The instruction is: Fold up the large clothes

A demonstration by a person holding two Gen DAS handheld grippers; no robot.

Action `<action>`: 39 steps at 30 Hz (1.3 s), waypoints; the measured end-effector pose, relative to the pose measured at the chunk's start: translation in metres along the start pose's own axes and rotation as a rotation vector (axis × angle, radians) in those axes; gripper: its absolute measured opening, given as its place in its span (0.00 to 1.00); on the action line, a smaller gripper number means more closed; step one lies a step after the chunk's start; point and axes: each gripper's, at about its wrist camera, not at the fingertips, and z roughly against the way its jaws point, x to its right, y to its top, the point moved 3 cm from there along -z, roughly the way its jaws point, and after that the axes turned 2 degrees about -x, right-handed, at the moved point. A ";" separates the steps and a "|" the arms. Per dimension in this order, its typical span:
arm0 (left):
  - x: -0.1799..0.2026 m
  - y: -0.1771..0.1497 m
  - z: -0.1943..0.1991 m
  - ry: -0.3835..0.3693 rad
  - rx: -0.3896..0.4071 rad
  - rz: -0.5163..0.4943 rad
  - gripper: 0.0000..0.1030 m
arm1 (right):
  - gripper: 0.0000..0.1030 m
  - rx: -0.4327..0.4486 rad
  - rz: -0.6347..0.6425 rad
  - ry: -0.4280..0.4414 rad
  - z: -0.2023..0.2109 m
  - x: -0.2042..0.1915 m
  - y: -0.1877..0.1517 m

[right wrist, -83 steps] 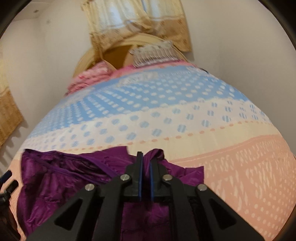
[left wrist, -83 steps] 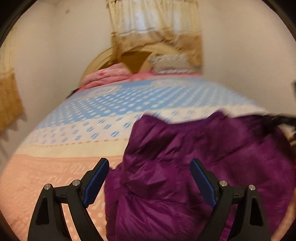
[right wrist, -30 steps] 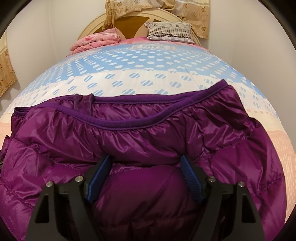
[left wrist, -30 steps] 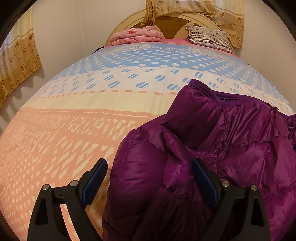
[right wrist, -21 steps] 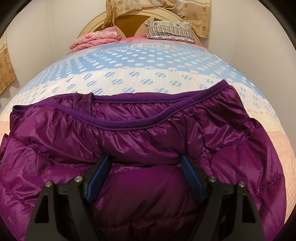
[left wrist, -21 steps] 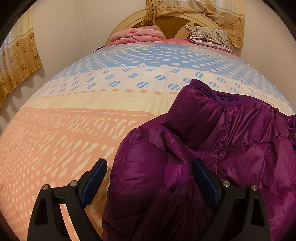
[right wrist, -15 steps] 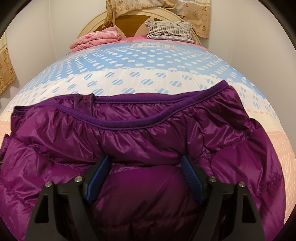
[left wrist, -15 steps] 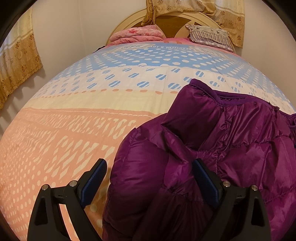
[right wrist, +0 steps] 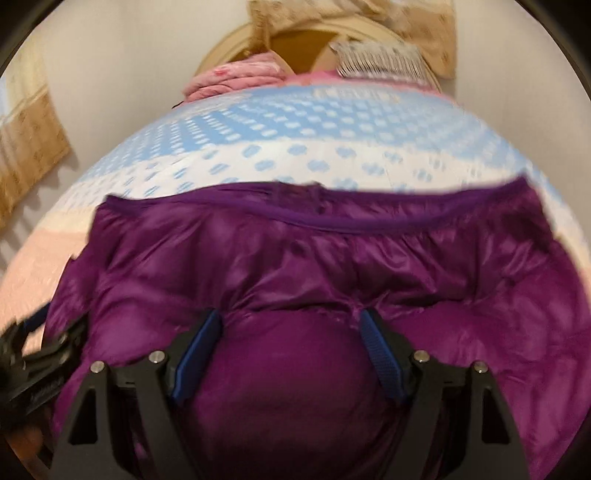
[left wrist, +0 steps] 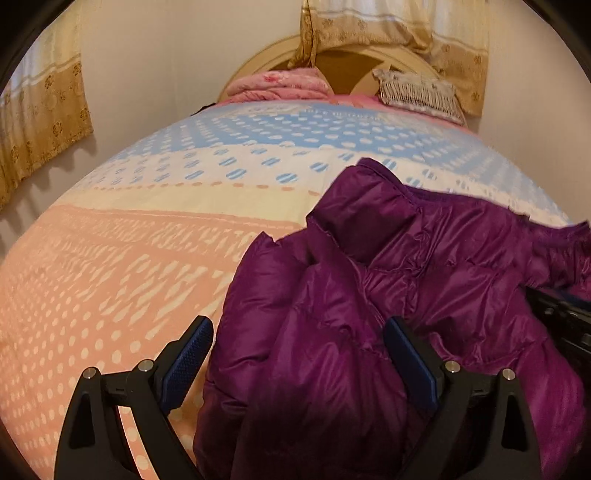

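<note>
Purple quilted fabric fills the lower right of our left wrist view: the puffer jacket lies bunched on the bed, over the peach band of the patterned bedspread and reaching up toward the white and blue dotted bands. Our left gripper hangs just above its near left edge with the fingers spread wide, holding nothing; one blue pad sits over the bedspread, the other over the jacket. At the right edge we catch a dark part of the right gripper against the purple cloth. Far back, a pink folded blanket and a striped pillow rest by the rounded headboard, beneath a beige curtain. From our right wrist view, which is blurred, the jacket spreads across the whole foreground, its darker bound hem running along the far side. Our right gripper has its fingers apart over a puffed panel, clamping nothing. The left gripper shows at the lower left edge.
</note>
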 end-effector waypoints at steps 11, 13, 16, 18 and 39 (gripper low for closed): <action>-0.024 -0.006 0.022 -0.069 -0.030 0.087 0.91 | 0.77 0.015 0.030 -0.009 -0.001 -0.004 -0.001; -0.036 -0.015 0.041 -0.105 -0.026 0.100 0.91 | 0.76 0.040 0.032 -0.020 0.021 -0.003 -0.003; -0.055 -0.031 0.057 -0.091 -0.027 0.126 0.91 | 0.79 0.133 0.056 -0.081 0.054 -0.005 -0.010; -0.061 -0.038 0.054 -0.112 -0.049 0.161 0.91 | 0.79 0.116 0.084 -0.102 0.053 -0.009 -0.017; -0.031 -0.031 0.053 -0.382 -0.039 0.101 0.09 | 0.84 0.049 0.167 -0.160 0.037 -0.015 -0.030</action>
